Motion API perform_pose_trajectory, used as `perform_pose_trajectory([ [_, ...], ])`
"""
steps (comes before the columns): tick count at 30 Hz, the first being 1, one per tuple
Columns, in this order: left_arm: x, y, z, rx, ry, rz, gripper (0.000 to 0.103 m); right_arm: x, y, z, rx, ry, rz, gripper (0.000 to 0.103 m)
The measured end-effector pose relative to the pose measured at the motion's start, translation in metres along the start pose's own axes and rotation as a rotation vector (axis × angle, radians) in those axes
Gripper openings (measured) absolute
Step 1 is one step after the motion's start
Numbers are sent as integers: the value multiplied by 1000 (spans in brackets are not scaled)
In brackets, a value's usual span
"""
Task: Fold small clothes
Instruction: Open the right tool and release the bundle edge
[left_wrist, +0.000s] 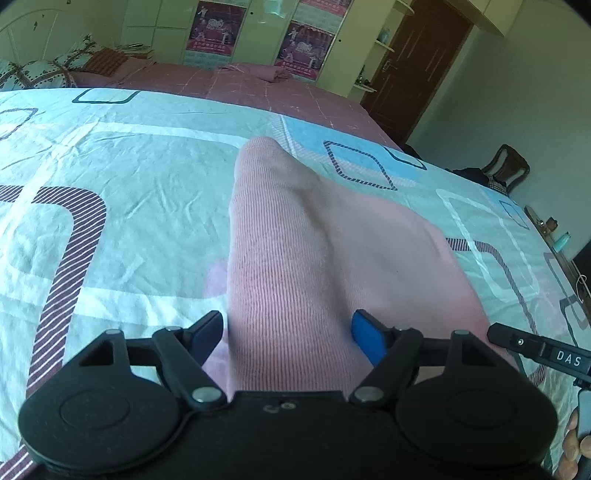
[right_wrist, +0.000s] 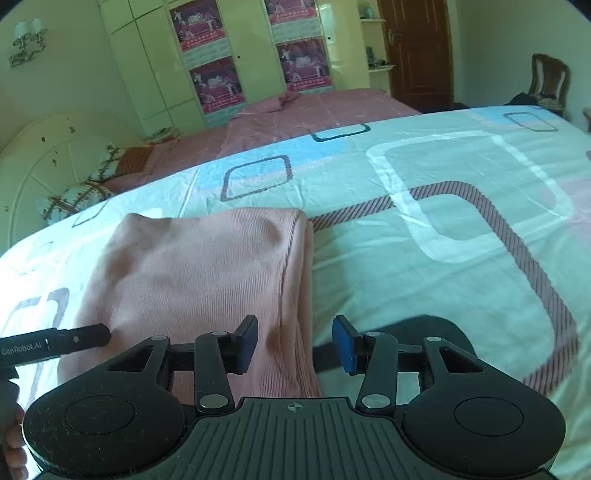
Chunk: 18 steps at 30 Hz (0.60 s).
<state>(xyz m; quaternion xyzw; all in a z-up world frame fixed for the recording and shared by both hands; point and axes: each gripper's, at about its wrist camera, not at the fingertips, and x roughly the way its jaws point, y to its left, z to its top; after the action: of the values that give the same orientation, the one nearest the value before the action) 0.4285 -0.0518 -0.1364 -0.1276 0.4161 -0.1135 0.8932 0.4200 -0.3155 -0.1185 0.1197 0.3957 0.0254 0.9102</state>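
Note:
A pink ribbed knit garment (left_wrist: 295, 243) lies folded on the patterned bedsheet (left_wrist: 110, 177). My left gripper (left_wrist: 288, 336) is open, its blue-padded fingers apart on either side of the garment's near left edge. In the right wrist view the garment (right_wrist: 192, 269) lies left of centre. My right gripper (right_wrist: 294, 341) is open, its fingers straddling the garment's near right folded edge. The other gripper shows at each view's side: the right one (left_wrist: 535, 350) and the left one (right_wrist: 55, 343).
The bed holds a pale blue and white sheet (right_wrist: 443, 221) with rounded-square prints. Beyond it lies a pink bedspread (right_wrist: 295, 118) with pillows (right_wrist: 85, 188) at the headboard. A wardrobe with posters (right_wrist: 221, 74), a brown door (right_wrist: 417, 51) and a chair (right_wrist: 546, 85) stand behind.

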Motion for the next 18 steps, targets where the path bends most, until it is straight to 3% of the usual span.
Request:
perform_pose_trajectory([
  [3, 1, 1, -1, 15, 2, -17, 67, 1, -3, -14, 35, 17, -69, 45],
  [8, 5, 1, -5, 54, 0, -29, 65, 12, -13, -27, 135, 28, -99, 45],
  [13, -8, 8, -6, 23, 12, -58, 68, -3, -16, -23, 180, 25, -54, 45],
  [15, -16, 10, -10, 30, 13, -58, 74, -17, -14, -25, 153, 17, -22, 46],
  [18, -23, 14, -21, 16, 21, -67, 74, -24, -14, -36, 119, 42, 1, 45],
])
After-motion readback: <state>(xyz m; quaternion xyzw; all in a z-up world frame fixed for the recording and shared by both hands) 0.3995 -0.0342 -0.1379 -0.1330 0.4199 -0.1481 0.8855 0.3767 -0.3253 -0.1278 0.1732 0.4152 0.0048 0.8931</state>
